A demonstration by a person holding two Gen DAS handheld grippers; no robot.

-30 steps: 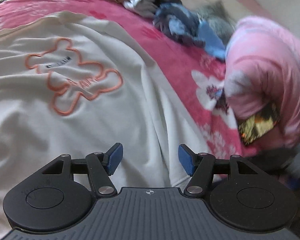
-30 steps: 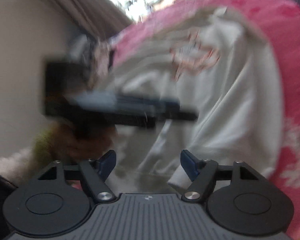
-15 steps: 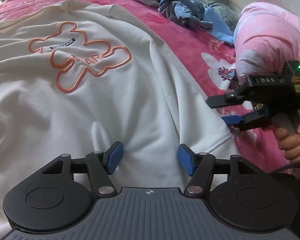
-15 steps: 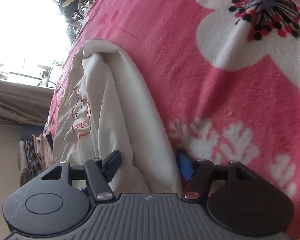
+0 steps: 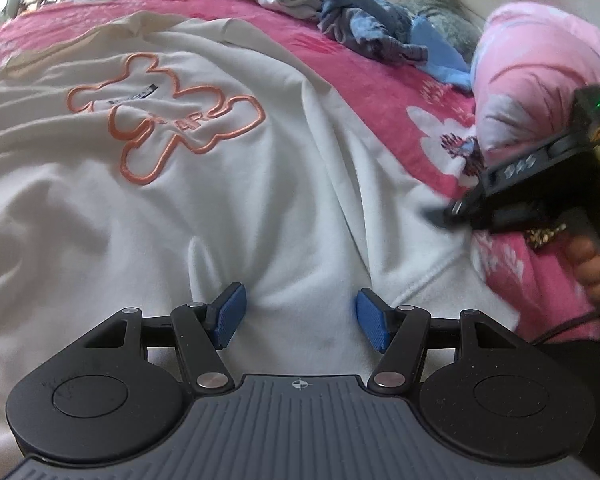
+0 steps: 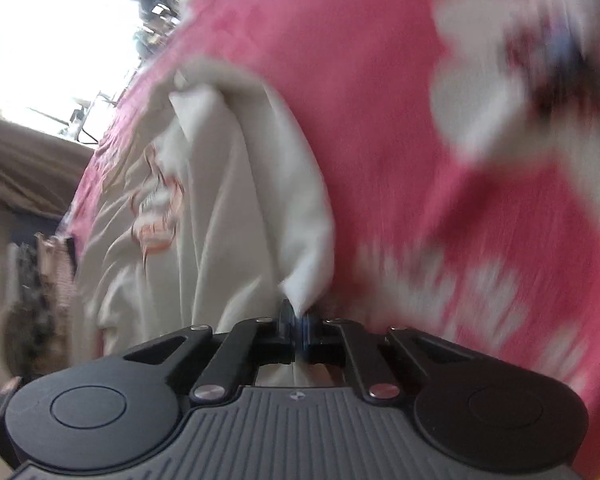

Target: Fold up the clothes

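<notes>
Obscured / unreadable regions, both wrist views

Right wrist view motion-blurred: flower print on pink blanket (image 6: 440, 128) smeared, dark pile (image 6: 36, 280) at left frame edge unidentifiable. White sweatshirt (image 5: 228, 216) runs off left frame edge; small black lettering (image 5: 134, 95) in its orange outline illegible. Right gripper (image 5: 440, 214) tip blurred; hand (image 5: 598, 268) cut by frame edge.

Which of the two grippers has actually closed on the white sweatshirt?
The right gripper, pinching the white sweatshirt edge; the left gripper is open.
</notes>
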